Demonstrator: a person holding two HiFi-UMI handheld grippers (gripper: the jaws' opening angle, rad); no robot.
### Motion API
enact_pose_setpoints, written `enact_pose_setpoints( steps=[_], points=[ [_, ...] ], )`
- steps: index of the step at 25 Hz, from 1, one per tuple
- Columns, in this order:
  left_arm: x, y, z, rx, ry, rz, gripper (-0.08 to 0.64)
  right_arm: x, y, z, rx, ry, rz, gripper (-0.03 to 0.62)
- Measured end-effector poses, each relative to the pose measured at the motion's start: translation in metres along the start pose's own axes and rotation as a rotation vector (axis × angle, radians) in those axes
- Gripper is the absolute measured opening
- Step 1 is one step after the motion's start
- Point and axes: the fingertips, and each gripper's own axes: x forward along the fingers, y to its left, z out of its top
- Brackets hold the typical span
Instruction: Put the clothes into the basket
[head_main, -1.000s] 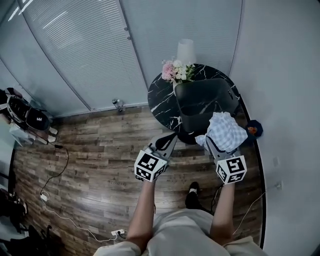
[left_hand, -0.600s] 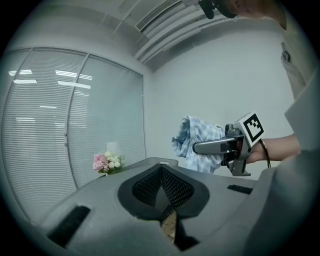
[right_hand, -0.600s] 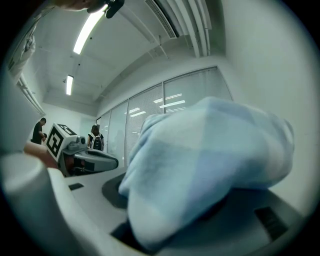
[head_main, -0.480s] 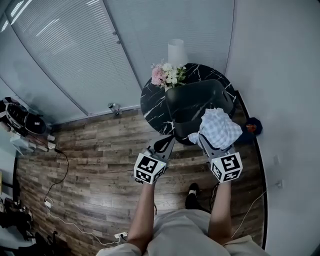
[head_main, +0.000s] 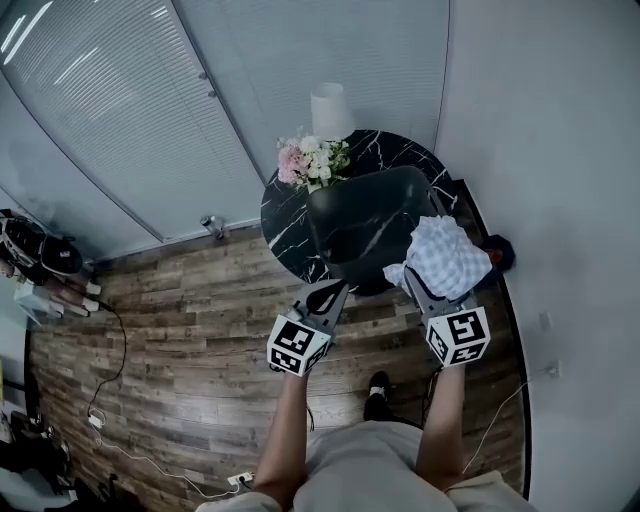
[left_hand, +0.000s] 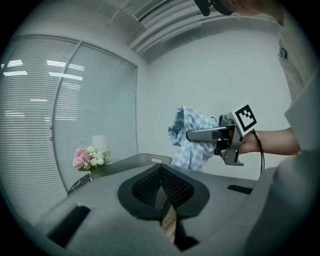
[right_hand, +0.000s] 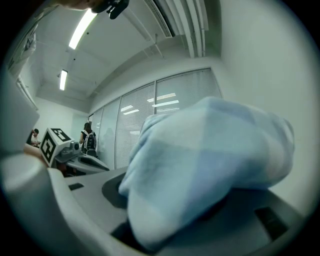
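A blue-and-white checked cloth (head_main: 446, 256) is bunched up in my right gripper (head_main: 418, 282), which is shut on it. The cloth (right_hand: 210, 165) fills most of the right gripper view and hides the jaw tips. It hangs by the right rim of the dark grey basket (head_main: 368, 222), which stands on a round black marble table (head_main: 282, 215). My left gripper (head_main: 333, 292) is held near the basket's front edge. Its jaws (left_hand: 161, 172) meet at the tips with nothing between them. In the left gripper view the cloth (left_hand: 194, 141) and the right gripper (left_hand: 200, 134) show beyond the basket rim (left_hand: 150, 159).
Pink and white flowers (head_main: 310, 160) and a white lamp (head_main: 328, 108) stand at the table's far side. The wall runs close on the right, with a dark object (head_main: 497, 250) at its foot. Bags (head_main: 35, 255) and cables (head_main: 110, 335) lie on the wooden floor at the left.
Both grippers have moved forward toward the table. The checked cloth, still gripped, now hangs closer to the basket's right rim.
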Motion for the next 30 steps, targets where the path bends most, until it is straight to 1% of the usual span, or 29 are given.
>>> enact_pose_setpoints(
  steps=[2,5,10,13,16,19,22,24,27,30],
  points=[
    [0.004,0.004,0.001,0.002,0.004,0.007,0.012,0.004,-0.009,0.006,0.009,-0.018,-0.006,0.221],
    [0.006,0.018,0.002,-0.011,0.001,0.043,0.012,0.01,-0.012,0.014,0.003,-0.039,0.008,0.221],
    [0.013,0.032,-0.003,-0.039,0.004,0.082,0.012,0.024,-0.016,0.016,-0.015,-0.043,0.045,0.221],
    [0.014,0.035,-0.005,-0.035,0.016,0.091,0.012,0.03,-0.023,0.017,-0.017,-0.048,0.05,0.221],
    [0.008,0.047,-0.009,-0.042,0.023,0.115,0.012,0.039,-0.026,0.019,0.002,-0.058,0.048,0.221],
    [0.0,0.062,-0.01,-0.055,0.014,0.148,0.012,0.047,-0.023,0.022,0.006,-0.062,0.058,0.221],
    [0.0,0.075,-0.01,-0.07,-0.002,0.17,0.012,0.056,-0.021,0.026,-0.021,-0.061,0.072,0.221],
    [0.006,0.083,-0.012,-0.076,-0.009,0.172,0.012,0.065,-0.022,0.027,-0.032,-0.062,0.076,0.221],
    [0.02,0.094,-0.011,-0.074,-0.022,0.152,0.012,0.079,-0.027,0.028,-0.052,-0.057,0.071,0.221],
    [0.034,0.114,-0.007,-0.067,-0.046,0.14,0.012,0.093,-0.033,0.035,-0.093,-0.055,0.063,0.221]
  ],
)
